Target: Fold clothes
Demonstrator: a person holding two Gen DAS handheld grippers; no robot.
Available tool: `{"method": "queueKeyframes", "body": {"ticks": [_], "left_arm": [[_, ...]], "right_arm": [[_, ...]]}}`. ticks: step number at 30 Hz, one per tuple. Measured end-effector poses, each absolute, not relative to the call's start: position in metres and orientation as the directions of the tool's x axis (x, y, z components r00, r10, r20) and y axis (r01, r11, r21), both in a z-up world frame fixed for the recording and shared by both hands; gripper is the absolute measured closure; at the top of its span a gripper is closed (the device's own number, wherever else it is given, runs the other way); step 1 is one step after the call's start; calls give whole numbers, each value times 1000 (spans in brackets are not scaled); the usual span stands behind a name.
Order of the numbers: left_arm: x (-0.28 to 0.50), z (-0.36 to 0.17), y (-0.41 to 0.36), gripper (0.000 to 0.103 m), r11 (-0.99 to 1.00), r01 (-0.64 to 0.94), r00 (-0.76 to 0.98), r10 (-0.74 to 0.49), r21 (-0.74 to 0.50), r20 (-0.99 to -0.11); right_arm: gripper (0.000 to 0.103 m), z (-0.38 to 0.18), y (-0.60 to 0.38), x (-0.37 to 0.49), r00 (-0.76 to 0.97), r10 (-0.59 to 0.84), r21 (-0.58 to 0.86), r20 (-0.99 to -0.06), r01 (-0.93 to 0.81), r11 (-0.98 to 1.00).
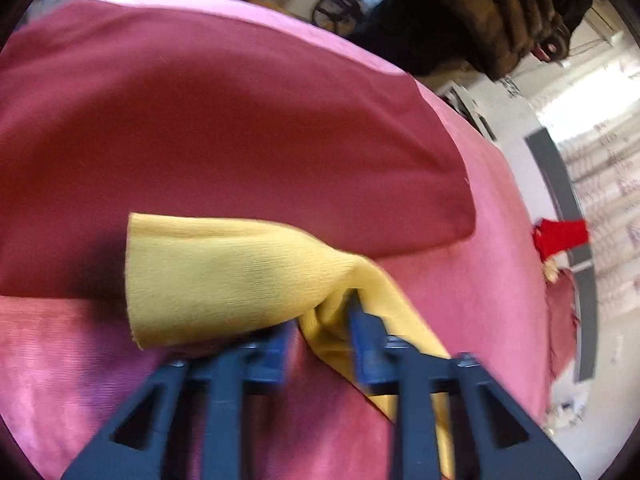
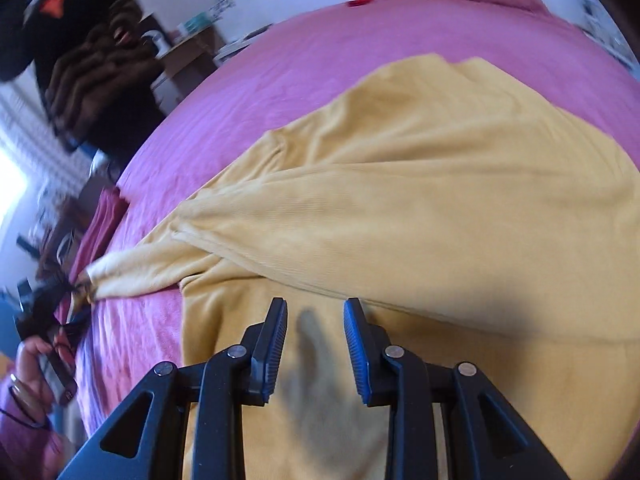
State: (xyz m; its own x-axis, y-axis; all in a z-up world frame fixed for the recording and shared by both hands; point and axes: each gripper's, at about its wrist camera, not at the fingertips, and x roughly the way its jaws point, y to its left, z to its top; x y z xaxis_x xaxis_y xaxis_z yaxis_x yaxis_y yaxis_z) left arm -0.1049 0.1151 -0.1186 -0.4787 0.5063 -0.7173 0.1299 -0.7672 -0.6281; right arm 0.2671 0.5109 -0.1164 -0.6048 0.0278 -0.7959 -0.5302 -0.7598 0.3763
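left fingers: pinching yellow sleeve cuff | right fingers: apart, empty, above yellow garment | pink bed

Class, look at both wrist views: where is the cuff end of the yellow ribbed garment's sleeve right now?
The cuff end of the yellow ribbed sleeve lies between the left gripper's blue pads, over the dark red cloth on the pink bedspread.

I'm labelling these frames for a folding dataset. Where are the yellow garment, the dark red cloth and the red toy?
yellow garment (image 2: 440,184): right wrist view, middle of its spread body.
dark red cloth (image 1: 224,120): left wrist view, its flat centre.
red toy (image 1: 560,236): left wrist view, its red body.
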Motion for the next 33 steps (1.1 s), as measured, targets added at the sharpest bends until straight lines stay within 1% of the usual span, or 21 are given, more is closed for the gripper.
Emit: {"method": "queueKeyframes", "body": {"ticks": [1,4,7,11,13,16,19,21,24,26,28,30,33], "left_arm": [[-105,-120,114,86,-748,128,-481,528,-652,-700],[-104,-118,108,88,-669,129,-505,591,-732,-629],[-105,-106,104,88,-548,101,-552,663,-830,-505],[-111,-83,121,88,-517,-5,-542,720,-856,-432],[-110,-69,120,88,-475,-52,-551,748,-878,-372],[-106,-50,119,88,-410,-110,-564,776,-906,-283],[-105,-27,121,88,-354,-168,-550,808,-920,-211],[-99,-6,124,88,-331,-220,-524,833,-917,-175],[-89,28,148,88,-306,-309,-469,873,-900,-136],[-74,53,172,88,-302,-387,-428,896,-871,-121],[-51,83,203,88,-305,-493,-376,919,-815,-116],[-17,107,240,88,-324,-612,-323,935,-722,-147],[39,128,307,88,-326,-776,-238,944,-539,-228]], "right_arm": [[74,-116,512,270,-608,28,380,-794,-531,-757],[74,-114,514,277,-616,34,385,-787,-533,-754],[74,-109,518,282,-614,85,347,-784,-549,-761],[74,-108,535,280,-642,79,407,-763,-571,-713],[74,-106,542,277,-661,73,440,-747,-574,-690],[73,-105,543,260,-679,49,454,-732,-542,-707],[72,-129,537,229,-535,6,340,-845,-546,-766],[72,-121,533,228,-543,29,317,-839,-532,-785],[72,-108,533,254,-626,-5,433,-780,-533,-727],[72,-105,534,275,-650,-9,468,-760,-537,-701],[72,-101,535,297,-669,-12,498,-743,-541,-677],[72,-98,535,318,-688,-13,528,-725,-544,-653],[72,-98,546,358,-714,8,571,-701,-567,-593]]}}
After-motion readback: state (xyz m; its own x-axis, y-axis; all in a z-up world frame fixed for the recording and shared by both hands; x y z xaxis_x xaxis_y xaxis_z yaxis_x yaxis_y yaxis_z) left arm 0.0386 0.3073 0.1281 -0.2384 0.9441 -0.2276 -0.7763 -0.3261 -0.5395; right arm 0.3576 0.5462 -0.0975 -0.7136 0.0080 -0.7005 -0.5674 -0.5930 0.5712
